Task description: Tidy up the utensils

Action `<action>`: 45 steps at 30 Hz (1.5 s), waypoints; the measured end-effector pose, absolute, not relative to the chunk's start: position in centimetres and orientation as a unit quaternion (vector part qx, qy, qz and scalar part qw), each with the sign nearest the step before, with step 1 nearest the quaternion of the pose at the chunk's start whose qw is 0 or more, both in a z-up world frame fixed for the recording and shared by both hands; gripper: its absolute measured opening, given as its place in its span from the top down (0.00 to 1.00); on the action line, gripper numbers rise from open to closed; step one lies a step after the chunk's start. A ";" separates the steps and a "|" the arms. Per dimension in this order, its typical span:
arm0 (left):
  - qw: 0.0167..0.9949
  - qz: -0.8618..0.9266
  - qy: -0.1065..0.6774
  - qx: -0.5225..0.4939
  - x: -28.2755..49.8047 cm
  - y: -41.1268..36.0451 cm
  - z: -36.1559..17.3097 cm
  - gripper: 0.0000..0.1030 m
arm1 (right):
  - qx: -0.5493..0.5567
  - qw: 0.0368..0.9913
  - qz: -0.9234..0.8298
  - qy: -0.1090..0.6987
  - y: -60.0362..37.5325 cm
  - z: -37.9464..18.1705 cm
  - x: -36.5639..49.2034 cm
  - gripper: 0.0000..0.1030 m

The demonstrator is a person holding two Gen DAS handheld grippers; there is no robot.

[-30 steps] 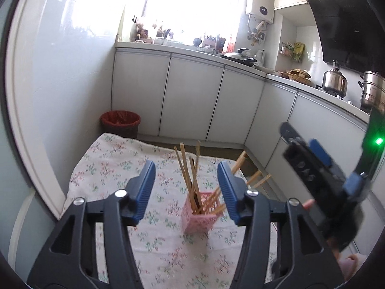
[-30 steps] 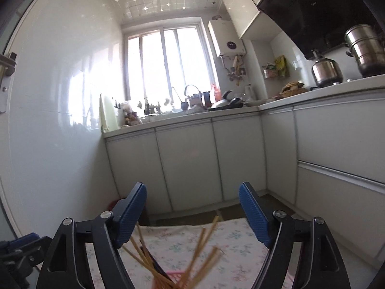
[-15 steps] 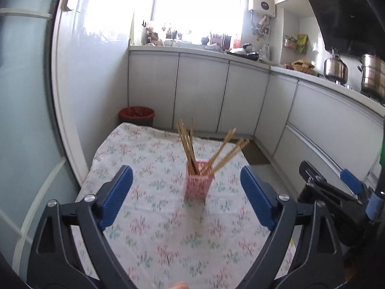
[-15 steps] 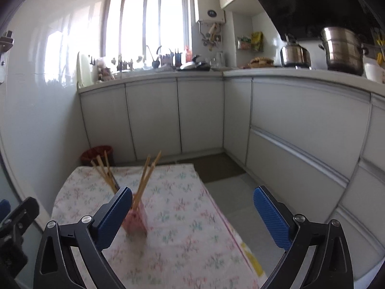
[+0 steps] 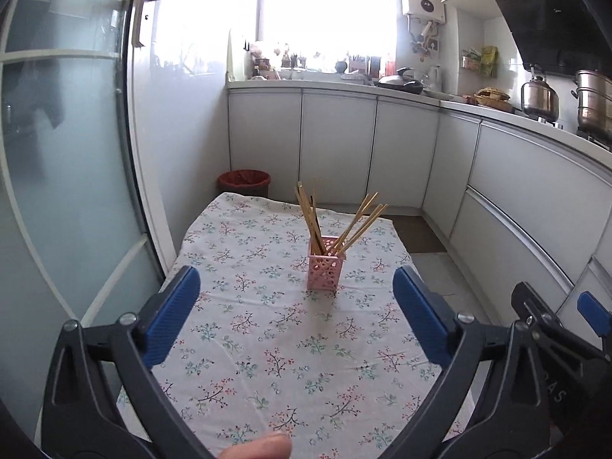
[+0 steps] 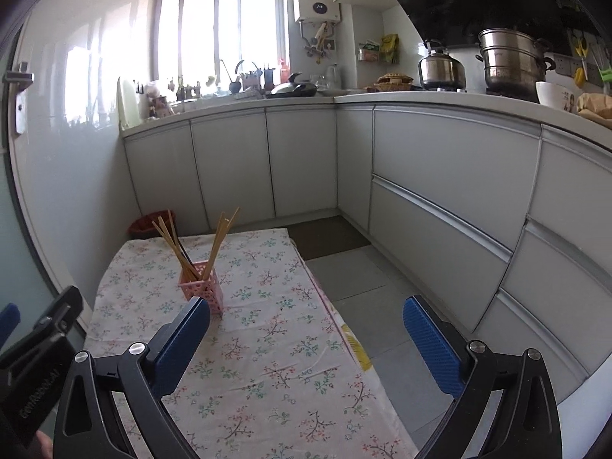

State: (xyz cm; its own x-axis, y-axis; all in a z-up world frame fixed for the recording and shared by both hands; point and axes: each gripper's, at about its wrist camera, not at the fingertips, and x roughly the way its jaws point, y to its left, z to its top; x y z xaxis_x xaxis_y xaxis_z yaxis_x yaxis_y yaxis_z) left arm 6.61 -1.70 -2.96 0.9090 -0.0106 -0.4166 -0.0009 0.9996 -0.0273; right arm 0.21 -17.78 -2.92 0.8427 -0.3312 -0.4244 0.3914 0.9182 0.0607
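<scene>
Left gripper (image 5: 296, 311): released, jaws spread wide, nothing between the blue pads (image 5: 172, 315); held above the near end of the table, well short of the holder. A fingertip (image 5: 256, 446) shows at the bottom edge of its view.

Right gripper (image 6: 306, 338): released, jaws spread wide, empty; held over the table's right edge, nearer the viewer than the holder, its left pad (image 6: 183, 342) overlapping the holder's base in the right wrist view.

Table (image 5: 267, 352): covered by a white floral cloth.

Holder (image 5: 325, 266): pink, perforated, square; upright on the cloth about mid-table, apart from both grippers.

Chopsticks (image 5: 311, 216): wooden, standing in the holder; one bunch leans left, another fans to the right.

Bin (image 5: 244, 182): red, on the floor beyond the table's far left corner, behind the holder.

Cabinets (image 5: 336, 145): white, along the wall beyond the holder and down the right side.

Pots (image 6: 508, 61): steel, on the counter far right of the holder.
</scene>
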 end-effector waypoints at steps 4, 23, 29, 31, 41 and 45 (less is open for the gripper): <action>0.978 0.007 0.210 -0.006 5.7 -1.8 -2.5 0.02 | 0.079 0.958 -0.190 0.199 -18.0 -2.1 -1.2 0.01; 0.980 0.010 0.200 -0.017 4.6 -1.5 -1.9 0.02 | 0.080 0.958 -0.191 0.200 -18.1 -1.2 -2.0 0.01; 0.979 0.011 0.201 -0.020 4.5 -1.3 -1.9 0.02 | 0.079 0.958 -0.189 0.199 -18.1 -1.1 -2.0 0.01; 0.979 0.010 0.202 -0.021 4.5 -1.3 -1.8 0.02 | 0.080 0.958 -0.189 0.199 -18.2 -1.1 -2.0 0.01; 0.979 0.011 0.203 -0.022 4.6 -1.1 -1.7 0.02 | 0.082 0.959 -0.184 0.201 -18.2 -1.1 -2.0 0.01; 0.978 0.012 0.205 -0.023 4.5 -1.0 -1.6 0.02 | 0.079 0.959 -0.182 0.200 -18.2 -1.2 -1.9 0.01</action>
State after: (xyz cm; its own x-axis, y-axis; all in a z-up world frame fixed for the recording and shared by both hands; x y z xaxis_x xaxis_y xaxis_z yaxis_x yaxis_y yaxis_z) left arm 4.53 -1.02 -1.64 0.9159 0.0143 -0.4012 -0.0328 0.9987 -0.0393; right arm -1.90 -18.20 -1.18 0.8534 -0.3178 -0.4132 0.3813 0.9211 0.0790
